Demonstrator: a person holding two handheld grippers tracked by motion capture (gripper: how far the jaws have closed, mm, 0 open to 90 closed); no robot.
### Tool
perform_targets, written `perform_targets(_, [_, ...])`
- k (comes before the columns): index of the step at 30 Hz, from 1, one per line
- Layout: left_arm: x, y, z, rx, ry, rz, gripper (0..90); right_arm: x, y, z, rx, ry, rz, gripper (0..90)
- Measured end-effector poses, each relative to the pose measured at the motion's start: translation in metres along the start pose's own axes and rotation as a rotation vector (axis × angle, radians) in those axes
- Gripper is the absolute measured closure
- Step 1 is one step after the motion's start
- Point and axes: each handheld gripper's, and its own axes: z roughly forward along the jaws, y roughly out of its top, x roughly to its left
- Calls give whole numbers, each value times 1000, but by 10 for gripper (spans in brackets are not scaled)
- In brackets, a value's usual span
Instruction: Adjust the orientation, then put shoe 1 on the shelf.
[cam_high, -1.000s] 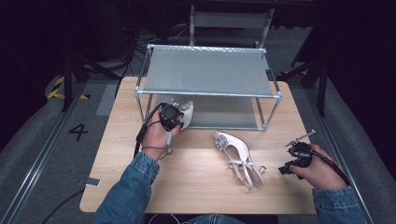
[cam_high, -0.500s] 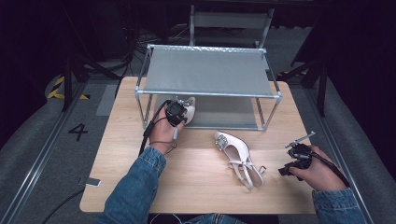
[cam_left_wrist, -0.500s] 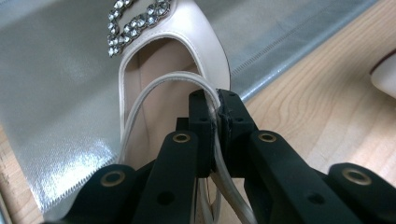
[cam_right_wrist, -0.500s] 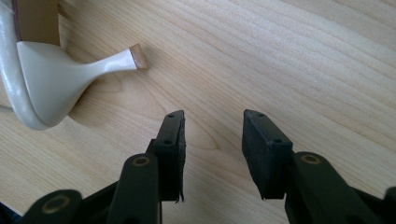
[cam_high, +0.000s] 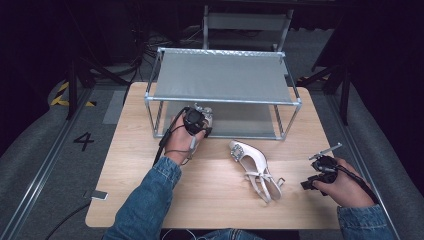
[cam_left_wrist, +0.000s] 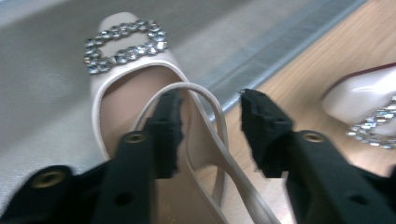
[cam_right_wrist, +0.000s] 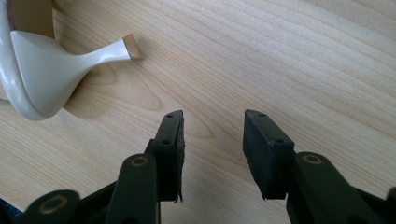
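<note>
shoe (cam_left_wrist: 135, 84) strap between left tongs (cam_left_wrist: 210, 116), seemingly loose

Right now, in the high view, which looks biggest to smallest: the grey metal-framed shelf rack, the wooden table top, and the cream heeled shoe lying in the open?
1. Wooden table top
2. Grey metal-framed shelf rack
3. Cream heeled shoe

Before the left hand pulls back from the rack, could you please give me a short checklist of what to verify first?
1. Left gripper released: its jaws have just been opening, pads off the first shoe: ok.
2. Strap between those jaws, free to slip out: cannot tell.
3. First shoe's toe on the lower shelf: ok.
4. Second shoe lying free on the table: ok.
5. Right gripper open over bare wood: ok.
</note>
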Motion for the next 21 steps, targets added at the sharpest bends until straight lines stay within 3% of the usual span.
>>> perform_targets(8, [-3, -5, -31, -48, -9, -5, 427, 1, 4, 3, 2, 4, -9, 576])
perform_targets(13, [-3, -8, -58, -75, -6, 15, 374, 0, 2, 2, -5, 1, -10, 574])
perform_targets(15, [-5, -10, -66, -55, -18, 32, 353, 0, 3, 0, -8, 2, -14, 571])
perform_targets(21, [-9, -15, -81, 13, 22, 78, 312, 1, 7, 1, -13, 4, -28, 563])
